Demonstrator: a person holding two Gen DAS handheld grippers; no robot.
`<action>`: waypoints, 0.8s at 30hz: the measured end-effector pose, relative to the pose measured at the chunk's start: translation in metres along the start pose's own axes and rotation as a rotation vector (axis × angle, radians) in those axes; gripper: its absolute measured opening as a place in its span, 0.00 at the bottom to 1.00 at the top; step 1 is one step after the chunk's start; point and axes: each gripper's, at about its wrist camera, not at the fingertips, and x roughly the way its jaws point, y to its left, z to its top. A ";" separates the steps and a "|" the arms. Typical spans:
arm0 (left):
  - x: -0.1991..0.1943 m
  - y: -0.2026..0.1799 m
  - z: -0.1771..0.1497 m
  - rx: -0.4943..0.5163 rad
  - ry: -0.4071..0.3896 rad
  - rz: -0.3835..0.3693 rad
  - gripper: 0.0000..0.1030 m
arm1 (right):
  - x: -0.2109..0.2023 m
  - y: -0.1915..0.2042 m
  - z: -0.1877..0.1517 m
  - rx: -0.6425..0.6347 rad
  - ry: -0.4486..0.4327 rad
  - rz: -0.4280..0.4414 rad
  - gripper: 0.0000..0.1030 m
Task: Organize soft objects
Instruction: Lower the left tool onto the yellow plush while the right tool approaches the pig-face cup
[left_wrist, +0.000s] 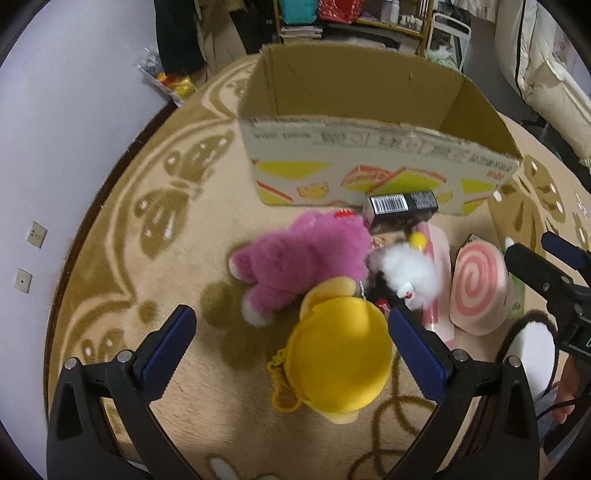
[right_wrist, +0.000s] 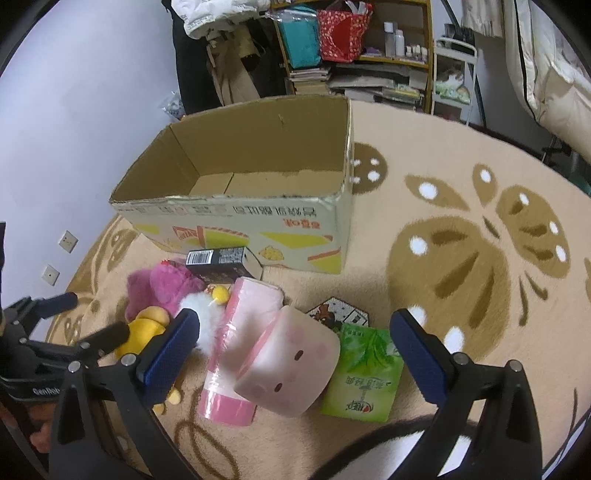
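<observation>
A yellow plush (left_wrist: 341, 363) lies on the butterfly-patterned rug (left_wrist: 177, 258) between the spread fingers of the left gripper (left_wrist: 291, 354); beside it sit a pink plush (left_wrist: 306, 262), white fluffy toy (left_wrist: 406, 273) and swirl-roll cushion (left_wrist: 478, 286), before an open cardboard box (left_wrist: 369, 170), while the right gripper (right_wrist: 295, 356), jaws wide, hovers above

The left gripper (left_wrist: 291, 350) is showing black angular arms, each carrying a silver screw head, and its fingers (left_wrist: 168, 349) are wearing dark blue ribbed pads. The right gripper (right_wrist: 295, 354) is built the same way, its fingers (right_wrist: 419, 356) faced in the same blue texture. In the right wrist view, the left gripper's black body is bearing white lettering reading "GenRob".
</observation>
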 end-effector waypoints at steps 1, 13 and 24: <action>0.002 -0.001 -0.001 0.002 0.004 0.003 1.00 | 0.001 -0.001 -0.001 0.005 0.006 0.003 1.00; 0.011 -0.008 -0.004 0.026 -0.018 -0.012 0.99 | 0.015 -0.010 -0.006 0.064 0.069 0.045 0.84; 0.023 -0.025 -0.013 0.088 0.006 0.009 0.99 | 0.021 -0.016 -0.010 0.113 0.105 0.073 0.78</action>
